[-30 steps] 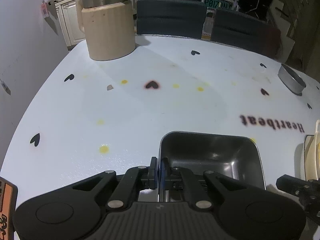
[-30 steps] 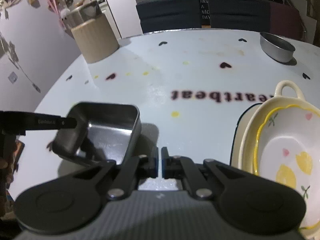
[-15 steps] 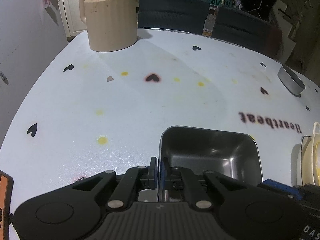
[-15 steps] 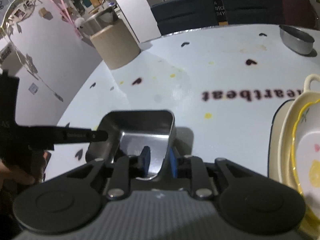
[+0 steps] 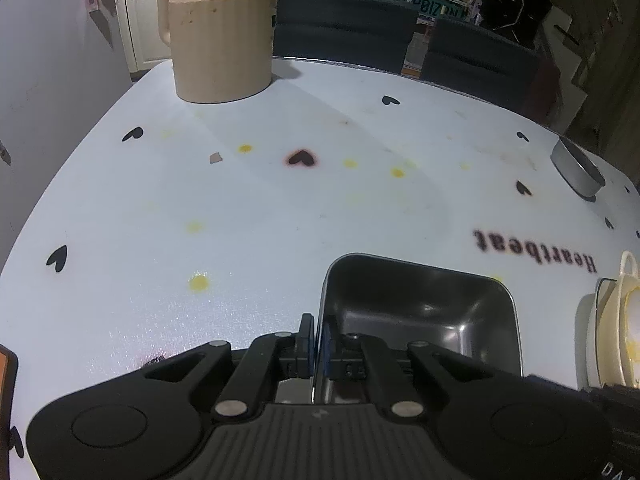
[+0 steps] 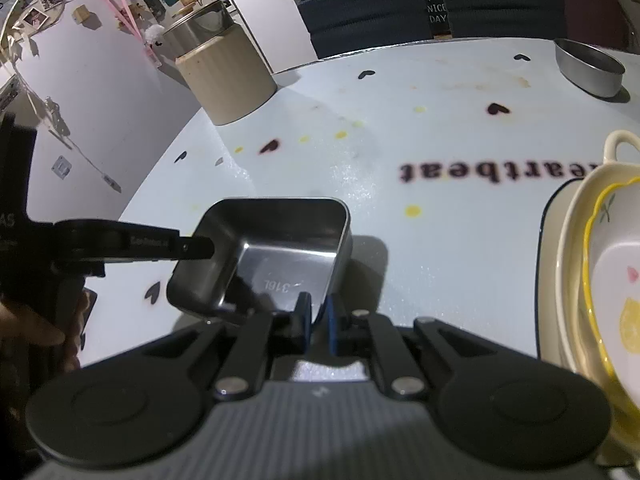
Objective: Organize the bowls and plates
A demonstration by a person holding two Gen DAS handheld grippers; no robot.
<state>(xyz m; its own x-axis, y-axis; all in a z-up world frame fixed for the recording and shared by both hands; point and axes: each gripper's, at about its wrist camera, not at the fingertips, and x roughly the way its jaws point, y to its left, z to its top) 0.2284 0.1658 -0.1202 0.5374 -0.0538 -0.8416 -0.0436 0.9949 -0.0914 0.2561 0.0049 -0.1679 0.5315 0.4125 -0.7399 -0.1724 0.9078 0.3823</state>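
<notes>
left wrist view: the left gripper (image 5: 316,334) is pinched narrow on the near left wall of the steel tray (image 5: 420,312), 1 pad outside and 1 inside. the tray sits by the near edge of the table (image 5: 280,220). a stack of ceramic dishes (image 5: 624,320) lies by the right edge, near the tray but apart from it. a round tin (image 5: 578,170) stands toward the far right edge and a beige jug (image 5: 220,40) at the far left corner, both well apart from the tray.

right wrist view: the right gripper (image 6: 318,318) has its jaws closing on the tray's near right wall, which stands between the 2 blue pads; they look to be touching it. the left claw reaches in from the left onto the opposite wall. the tray looks slightly tipped, though i cannot tell if it has left the surface.

the step in hand appears to be a 2-handed pickup of the tray. to do it well, let the right pads seat fully before lifting, then raise both hands together at 1 pace so the thin walls do not twist or slip out. keep the tray level, and clear the handled dish at the top of the stack if it goes that way. smooth steel on narrow pads is likely to slide, so move slowly.
</notes>
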